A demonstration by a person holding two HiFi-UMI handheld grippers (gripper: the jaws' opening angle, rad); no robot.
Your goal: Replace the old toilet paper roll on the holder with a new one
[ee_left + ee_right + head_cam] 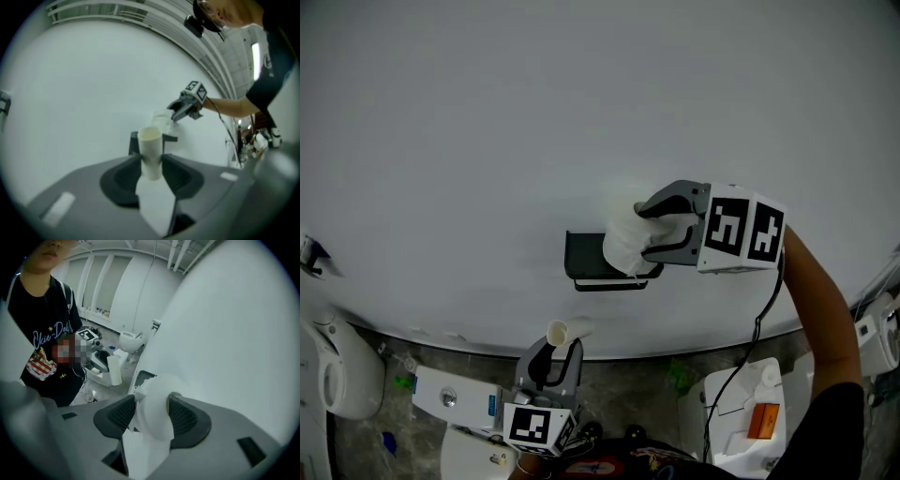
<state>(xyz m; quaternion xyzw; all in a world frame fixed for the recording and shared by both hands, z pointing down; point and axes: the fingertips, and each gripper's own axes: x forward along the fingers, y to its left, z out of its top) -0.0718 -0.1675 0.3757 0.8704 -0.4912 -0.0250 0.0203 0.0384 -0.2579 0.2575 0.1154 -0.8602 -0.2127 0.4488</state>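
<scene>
A black wall holder [586, 258] is fixed to the white wall. A full white toilet paper roll [626, 242] sits right against the holder's right end, with my right gripper [645, 232] shut on it. In the right gripper view the roll [154, 411] fills the gap between both pads, a loose sheet hanging below, and the holder [143, 377] lies just behind it. Lower down, my left gripper [558, 349] is shut on a bare cardboard tube [558, 331], clear of the wall. In the left gripper view the tube [151, 150] stands upright between the jaws with a paper scrap beneath.
A white toilet [337, 370] stands at the lower left on the grey floor. A white box [455, 398] lies on the floor beside it. At the lower right is a white container [741, 412] with an orange item. A person's arm [816, 300] reaches in from the right.
</scene>
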